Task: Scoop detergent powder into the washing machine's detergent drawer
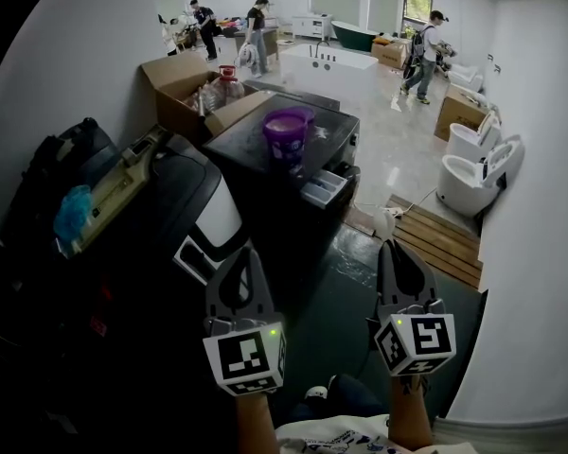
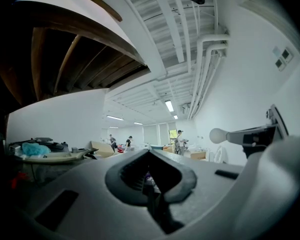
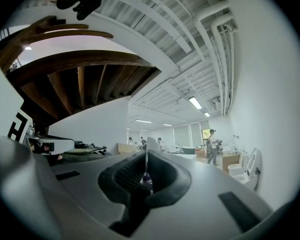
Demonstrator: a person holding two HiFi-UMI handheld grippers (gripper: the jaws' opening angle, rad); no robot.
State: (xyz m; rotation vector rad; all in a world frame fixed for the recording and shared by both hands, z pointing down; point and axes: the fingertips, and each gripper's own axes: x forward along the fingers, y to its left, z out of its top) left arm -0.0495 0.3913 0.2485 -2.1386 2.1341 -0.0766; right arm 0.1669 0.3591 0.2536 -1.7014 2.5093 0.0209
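Observation:
A dark washing machine (image 1: 265,145) stands ahead of me in the head view, with a purple tub (image 1: 287,132) on its top. Its detergent drawer (image 1: 324,187) is pulled out at the front right. My left gripper (image 1: 241,256) is held low and short of the machine, jaws pressed together with nothing in them. My right gripper (image 1: 391,247) hangs level with it further right over the floor, also shut and empty. In the left gripper view the jaws (image 2: 149,153) meet at a point; the right gripper view shows the same (image 3: 146,155). No scoop shows.
An open cardboard box (image 1: 180,83) sits behind the machine on the left. Black bags and a cluttered dark unit (image 1: 123,192) fill the left side. A wooden pallet (image 1: 440,239) and white toilets (image 1: 469,173) stand at the right. People move about by a bathtub (image 1: 331,57) at the back.

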